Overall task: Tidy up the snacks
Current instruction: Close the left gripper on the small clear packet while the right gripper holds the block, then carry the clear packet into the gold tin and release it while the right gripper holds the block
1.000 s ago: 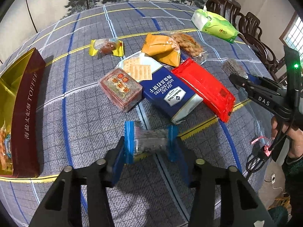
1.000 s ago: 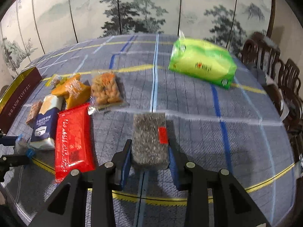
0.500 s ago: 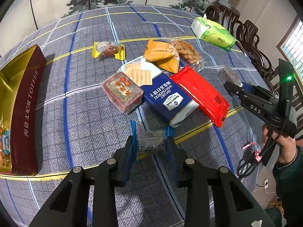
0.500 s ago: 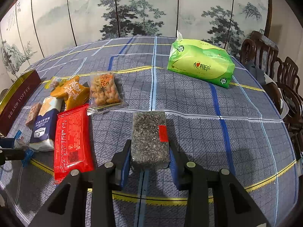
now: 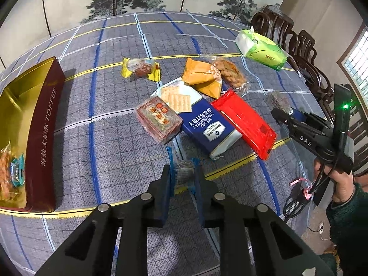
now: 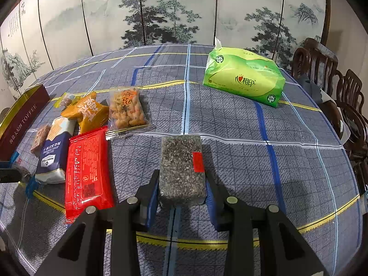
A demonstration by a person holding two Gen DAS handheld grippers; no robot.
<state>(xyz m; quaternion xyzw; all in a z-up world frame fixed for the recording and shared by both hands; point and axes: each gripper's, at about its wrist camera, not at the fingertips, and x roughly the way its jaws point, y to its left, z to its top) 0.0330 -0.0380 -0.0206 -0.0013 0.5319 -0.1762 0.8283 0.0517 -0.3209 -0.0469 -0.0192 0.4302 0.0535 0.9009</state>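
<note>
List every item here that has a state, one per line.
Left tongs: just closed, shut on blue-ended snack packet.
Right tongs: shut on grey seed bar.
Toffee tin: open, snacks inside.
Green tissue pack: tissue sticking out.
Red packet: sealed, lying flat.

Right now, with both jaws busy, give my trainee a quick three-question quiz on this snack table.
1. True or false: the left gripper is shut on a small blue-ended snack packet.
2. Which snack does the right gripper hold? A) red packet B) dark seed bar C) orange pouch
3. Fill in: the open toffee tin stands at the table's ____ edge in the left wrist view.

Key: 1 true. 2 B. 3 left.
</note>
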